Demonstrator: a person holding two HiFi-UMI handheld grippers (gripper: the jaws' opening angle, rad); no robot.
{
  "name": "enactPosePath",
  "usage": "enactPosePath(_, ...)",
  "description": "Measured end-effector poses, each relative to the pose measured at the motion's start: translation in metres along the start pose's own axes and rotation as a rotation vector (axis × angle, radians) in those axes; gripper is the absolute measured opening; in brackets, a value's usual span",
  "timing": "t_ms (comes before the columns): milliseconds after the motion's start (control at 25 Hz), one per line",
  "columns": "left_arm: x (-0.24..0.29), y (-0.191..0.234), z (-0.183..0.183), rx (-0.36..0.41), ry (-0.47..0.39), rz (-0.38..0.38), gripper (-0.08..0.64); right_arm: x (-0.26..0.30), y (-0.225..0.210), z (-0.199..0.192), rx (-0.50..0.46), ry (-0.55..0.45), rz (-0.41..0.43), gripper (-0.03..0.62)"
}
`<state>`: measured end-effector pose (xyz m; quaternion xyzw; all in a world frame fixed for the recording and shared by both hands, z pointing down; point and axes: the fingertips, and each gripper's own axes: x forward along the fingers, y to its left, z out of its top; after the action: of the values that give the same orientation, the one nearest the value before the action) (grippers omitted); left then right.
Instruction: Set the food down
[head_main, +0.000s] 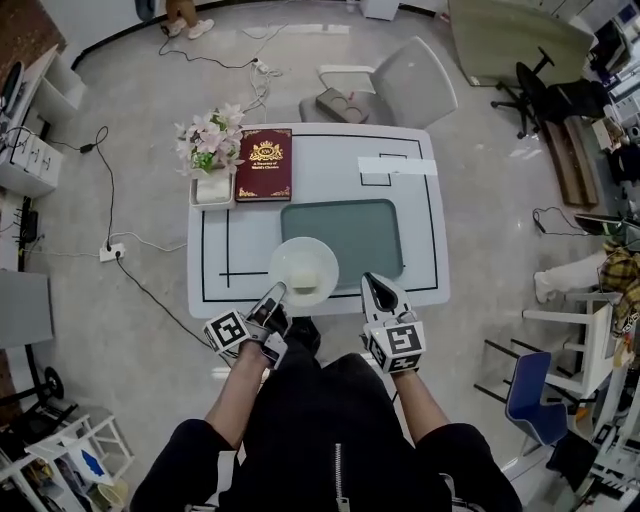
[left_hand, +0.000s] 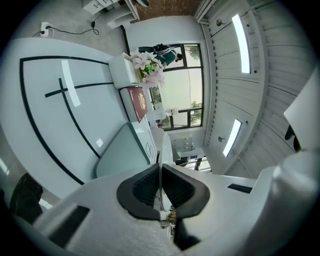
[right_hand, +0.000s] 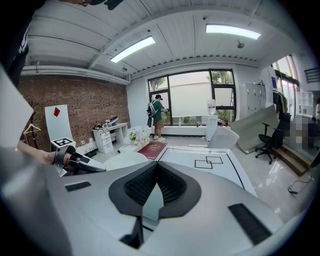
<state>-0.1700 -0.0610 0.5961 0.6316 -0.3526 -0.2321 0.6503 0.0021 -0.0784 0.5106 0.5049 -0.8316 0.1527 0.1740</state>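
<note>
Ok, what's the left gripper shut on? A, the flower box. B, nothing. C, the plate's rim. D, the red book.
C: the left gripper has its pads pressed together on the thin white rim of the plate.

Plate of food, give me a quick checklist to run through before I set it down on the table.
1. Grip: left claw shut on plate rim: ok.
2. Load: food sits mid-plate: ok.
3. Landing: green mat, visible part bare: ok.
4. Other hand: right claw shut, empty, apart from plate: ok.
5. Clearance: book and flowers stand away from plate: ok.
6. Contact: plate already resting on table: cannot tell.
</note>
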Motion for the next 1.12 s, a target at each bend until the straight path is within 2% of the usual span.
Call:
enactPosePath(200,0.026,0.020,0.026,0.036,0.043,0.030,0.012,0.024,-0.010,0.002,-0.004,0.034,-0.026,0.009)
enactPosePath(440,0.054,0.033,0.033,0.017,0.081,0.049,0.011,0.041,-0.024,0.003,0.007,0.033,-0.048,0.009)
enactPosePath(1120,0.124,0.044,0.005,0.011,0.155,0.099,0.012,0.031,-0.073,0.003,0.063,0.004,-0.108,0.009)
